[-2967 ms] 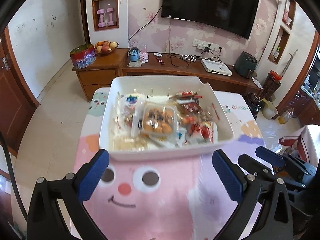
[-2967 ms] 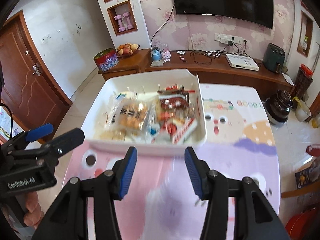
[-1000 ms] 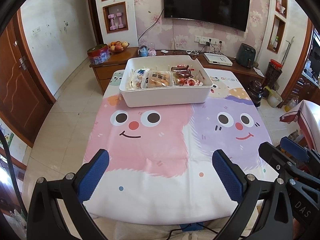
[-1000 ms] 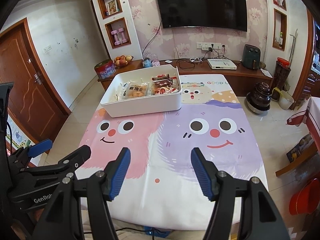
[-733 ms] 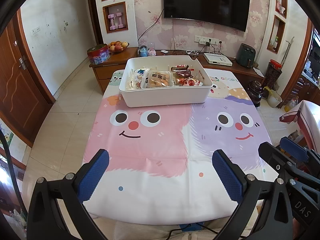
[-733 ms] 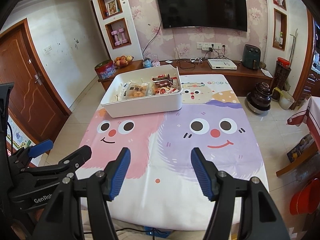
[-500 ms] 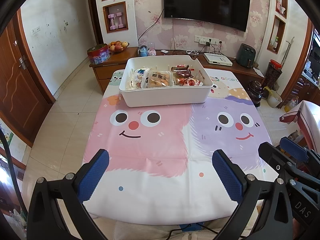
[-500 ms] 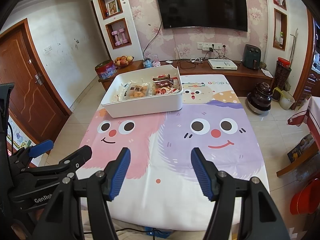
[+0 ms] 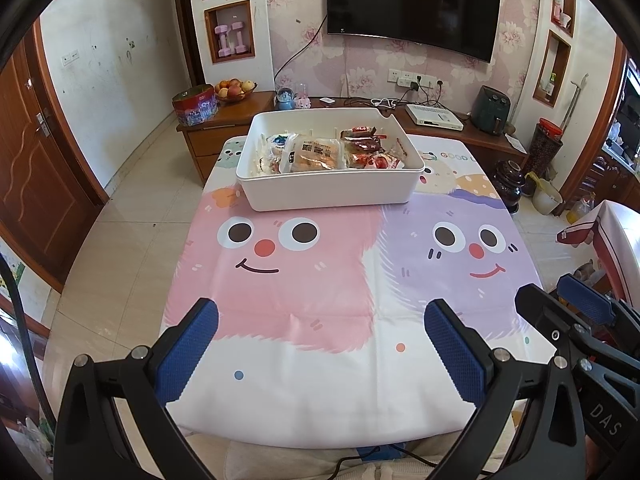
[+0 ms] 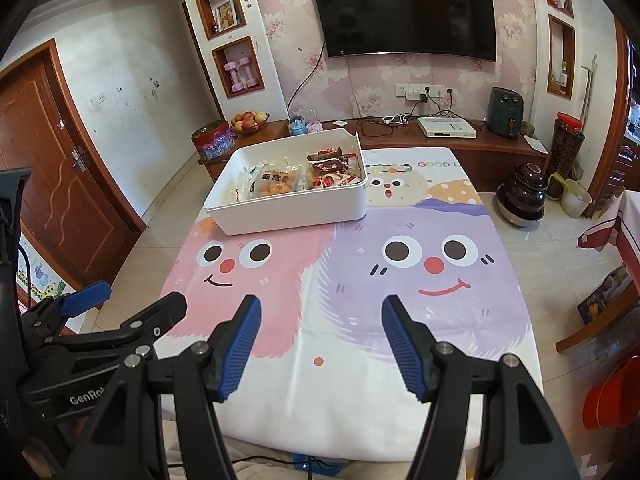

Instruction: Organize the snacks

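A white bin (image 9: 332, 194) (image 10: 296, 210) stands at the far left part of the table, filled with wrapped snacks (image 9: 316, 154) (image 10: 280, 180): a clear pack of small cakes in the middle and red packets (image 9: 368, 152) to its right. My left gripper (image 9: 320, 336) hangs open over the table's near edge with nothing between its blue pads. My right gripper (image 10: 320, 334) is also open and empty, over the near edge and far from the bin. The left gripper's side shows at the lower left of the right wrist view.
The table wears a cartoon-face cloth (image 9: 344, 288), pink on the left and purple on the right. Behind it runs a low wooden cabinet (image 9: 224, 120) with a round tin, a fruit bowl and cables. A door stands at the left.
Three seconds ago both grippers were close above the bin; they have since pulled back to the table's near edge. Over the last second nothing has moved.
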Demonstrator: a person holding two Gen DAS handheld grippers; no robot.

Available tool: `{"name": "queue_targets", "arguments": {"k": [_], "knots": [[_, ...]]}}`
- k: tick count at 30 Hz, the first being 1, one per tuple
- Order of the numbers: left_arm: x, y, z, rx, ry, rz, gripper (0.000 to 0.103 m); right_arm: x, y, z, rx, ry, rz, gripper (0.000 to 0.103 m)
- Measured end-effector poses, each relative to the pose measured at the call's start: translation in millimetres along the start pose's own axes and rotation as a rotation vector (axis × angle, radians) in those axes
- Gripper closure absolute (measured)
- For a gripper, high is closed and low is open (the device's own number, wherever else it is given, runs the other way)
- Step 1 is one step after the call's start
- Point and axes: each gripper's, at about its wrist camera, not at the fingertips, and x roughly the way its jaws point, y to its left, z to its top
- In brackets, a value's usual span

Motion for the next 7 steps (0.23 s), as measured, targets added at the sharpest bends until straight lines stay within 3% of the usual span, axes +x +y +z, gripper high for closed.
{"name": "queue_targets", "arguments": {"k": [7], "knots": [[0.6, -0.9, -0.6, -0.001, 0.001, -0.001, 0.001, -0.3, -1.8, 0.1, -0.001, 0.000, 0.001, 0.040]]}}
